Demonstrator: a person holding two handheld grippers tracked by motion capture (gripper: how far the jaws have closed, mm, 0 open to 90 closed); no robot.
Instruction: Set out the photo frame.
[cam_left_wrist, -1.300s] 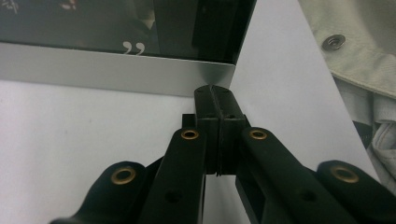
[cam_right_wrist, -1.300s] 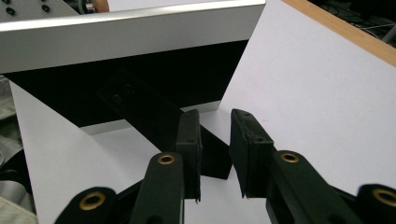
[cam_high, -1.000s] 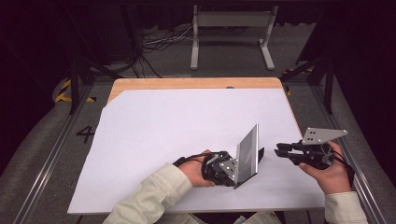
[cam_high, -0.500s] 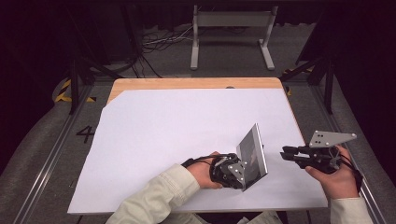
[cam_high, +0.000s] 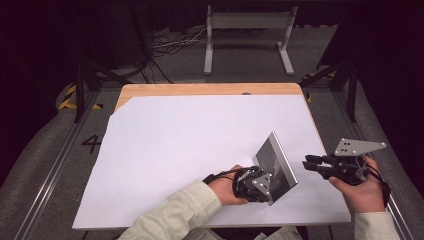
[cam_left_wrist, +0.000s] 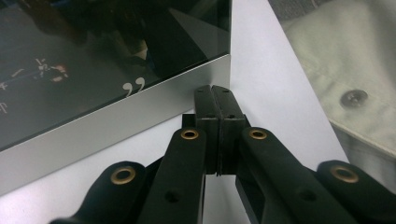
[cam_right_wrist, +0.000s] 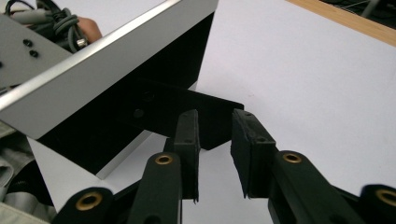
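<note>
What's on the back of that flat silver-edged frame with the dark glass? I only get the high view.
Observer: A thin black stand flap sticks out from the frame's black back.
Operator: Is the right gripper grabbing it?
Observer: No. The right gripper points at the flap with its jaws apart, not pressing it. They have just opened a bit wider.
Operator: And the left one?
Observer: The left gripper is shut on nothing, with its tips at the frame's silver edge.

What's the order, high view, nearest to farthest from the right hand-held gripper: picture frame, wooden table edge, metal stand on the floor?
1. Picture frame: just left of the right hand-held gripper, tilted.
2. Wooden table edge: across the white sheet, far side.
3. Metal stand: on the floor beyond the table.
</note>
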